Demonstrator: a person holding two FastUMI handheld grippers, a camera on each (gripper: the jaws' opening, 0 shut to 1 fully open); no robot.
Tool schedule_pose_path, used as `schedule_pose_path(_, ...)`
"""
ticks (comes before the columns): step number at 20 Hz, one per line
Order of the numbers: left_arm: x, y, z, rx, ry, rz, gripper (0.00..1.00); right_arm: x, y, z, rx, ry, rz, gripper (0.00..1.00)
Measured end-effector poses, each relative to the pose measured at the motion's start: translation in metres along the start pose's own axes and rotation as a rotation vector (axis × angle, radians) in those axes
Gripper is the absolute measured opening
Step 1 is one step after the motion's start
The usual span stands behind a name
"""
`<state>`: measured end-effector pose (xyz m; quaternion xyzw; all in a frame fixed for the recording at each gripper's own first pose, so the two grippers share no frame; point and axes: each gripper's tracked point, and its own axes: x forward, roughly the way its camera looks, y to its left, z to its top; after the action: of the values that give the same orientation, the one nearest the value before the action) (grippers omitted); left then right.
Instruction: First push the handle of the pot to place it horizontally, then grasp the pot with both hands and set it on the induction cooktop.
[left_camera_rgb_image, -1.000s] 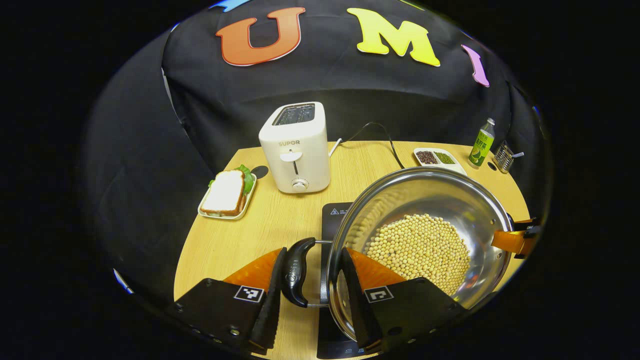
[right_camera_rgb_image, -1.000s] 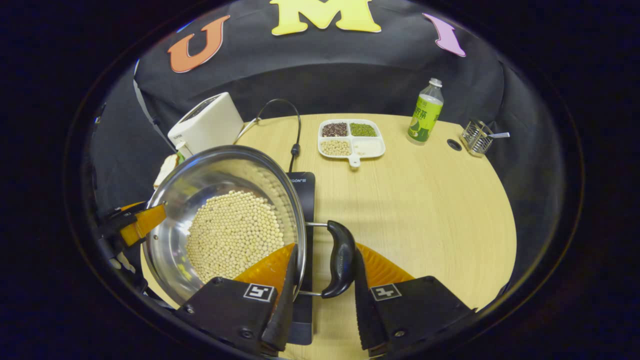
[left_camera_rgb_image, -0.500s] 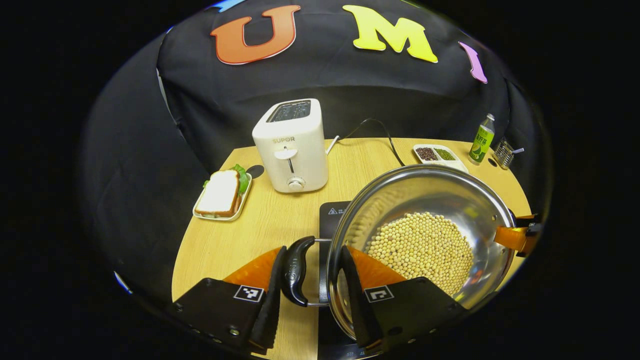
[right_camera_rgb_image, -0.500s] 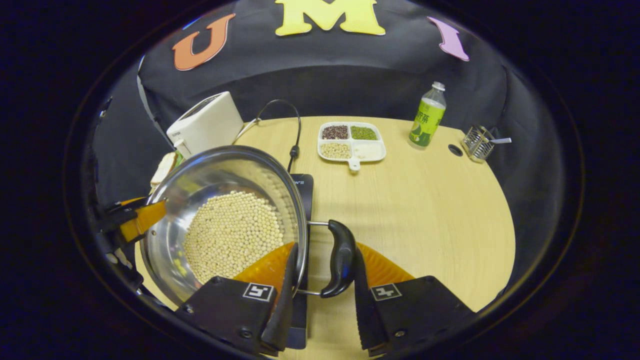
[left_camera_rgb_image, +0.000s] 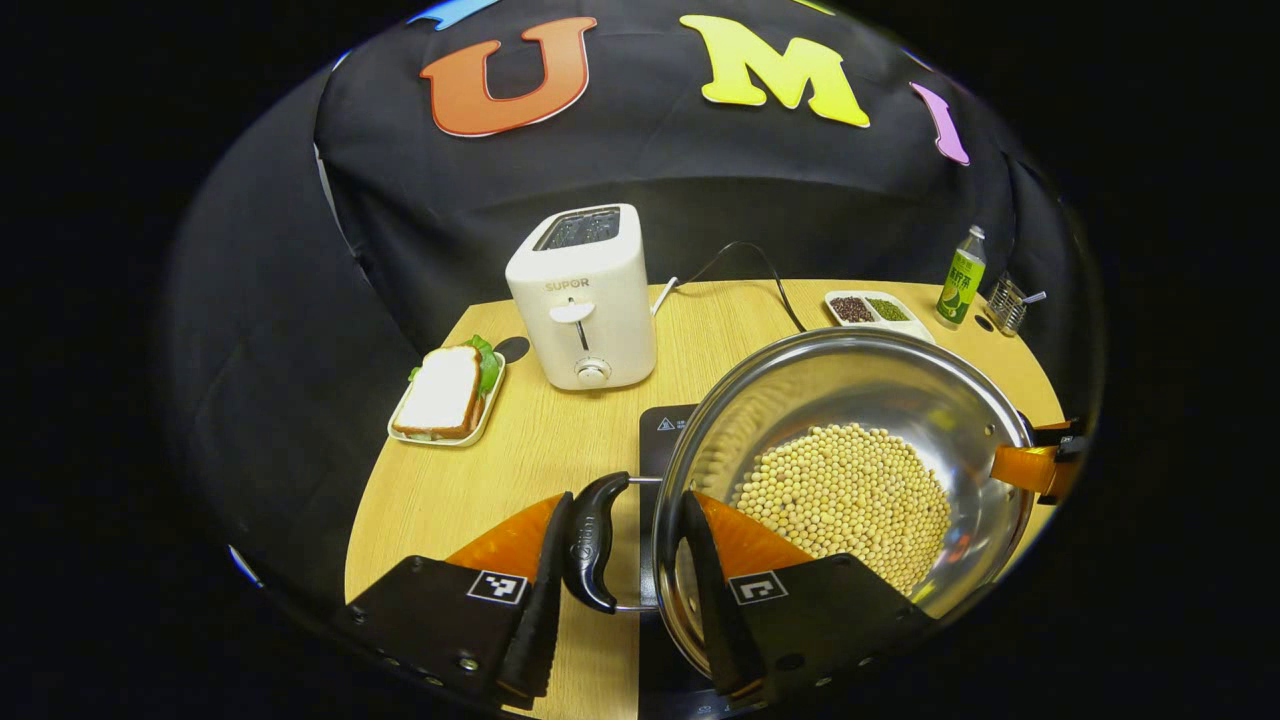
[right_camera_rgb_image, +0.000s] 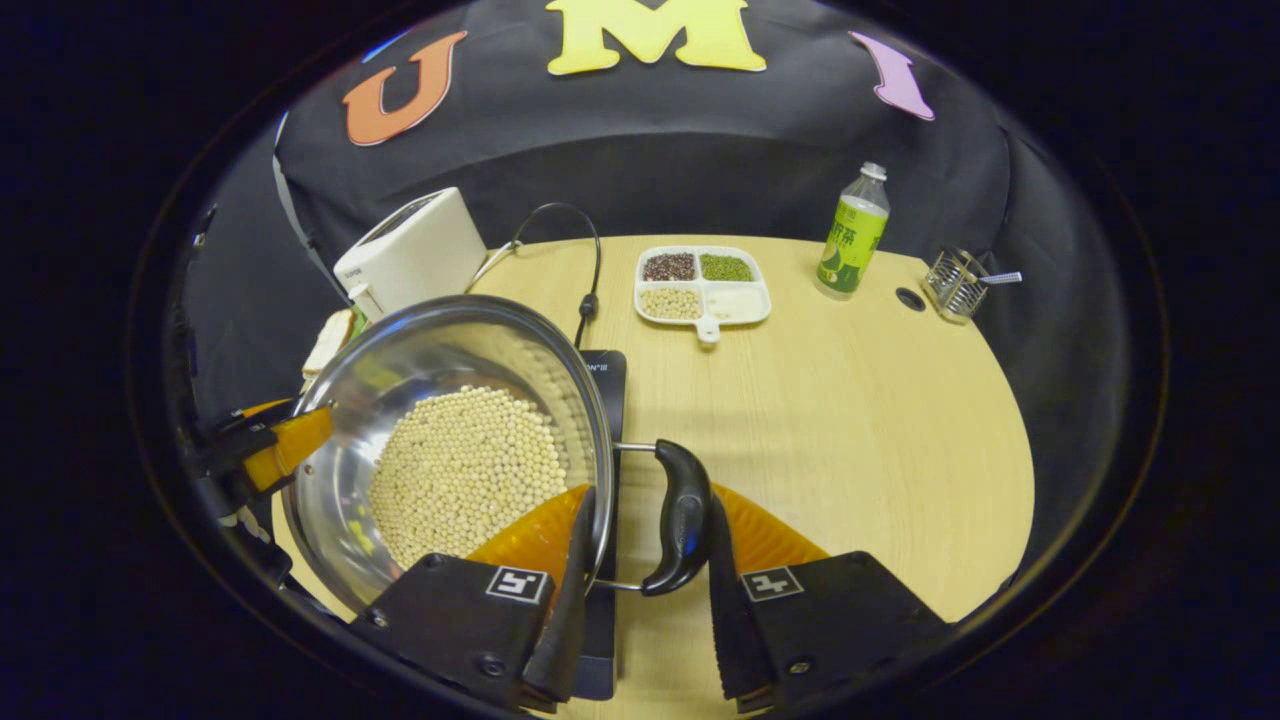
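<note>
The wooden table (right_camera_rgb_image: 860, 420) has much open room to the right of the right gripper (right_camera_rgb_image: 640, 560), up to its curved edge. The steel pot (left_camera_rgb_image: 850, 400), with pale beans (left_camera_rgb_image: 845, 490) in it, is between the two grippers and covers most of the black induction cooktop (left_camera_rgb_image: 665, 430); whether the pot stands on it or is a little above, I cannot tell. The left gripper (left_camera_rgb_image: 620, 560) is narrow around the pot's left handle (left_camera_rgb_image: 590, 540) and rim: one finger is outside the handle, the other inside the pot wall. If both press, I cannot say. The right gripper is set the same way around the right handle (right_camera_rgb_image: 683, 515), and its grip is also not clear. Ahead of the left gripper stands a white toaster (left_camera_rgb_image: 585, 295), and to the left of it a sandwich on a tray (left_camera_rgb_image: 445, 395), near the table edge. Far ahead of the right gripper are a divided dish (right_camera_rgb_image: 703, 283), a green bottle (right_camera_rgb_image: 852, 235) and a small wire holder (right_camera_rgb_image: 955, 283).
</note>
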<state>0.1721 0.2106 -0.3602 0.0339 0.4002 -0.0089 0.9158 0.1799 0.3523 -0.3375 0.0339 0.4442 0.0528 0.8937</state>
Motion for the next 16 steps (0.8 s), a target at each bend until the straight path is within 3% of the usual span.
schedule_pose_path(7, -0.005, 0.001, 0.003, 0.027, -0.01, -0.022, 0.63, -0.001, 0.0, 0.003, 0.013, -0.017, 0.017, 0.55)
schedule_pose_path(9, -0.01, 0.003, 0.015, 0.017, -0.074, -0.024, 0.69, 0.002, 0.0, 0.008, 0.011, -0.046, 0.039, 0.59)
schedule_pose_path(12, -0.029, 0.01, 0.037, 0.033, -0.178, 0.009, 0.98, -0.014, -0.008, 0.031, -0.017, -0.169, 0.014, 0.69)
schedule_pose_path(13, -0.032, 0.01, 0.041, 0.037, -0.197, 0.016, 0.97, -0.018, -0.007, 0.042, -0.045, -0.211, 0.018, 0.84)
schedule_pose_path(16, -0.038, 0.013, 0.051, 0.04, -0.245, 0.042, 0.97, -0.032, 0.006, 0.052, -0.118, -0.267, 0.025, 0.81)
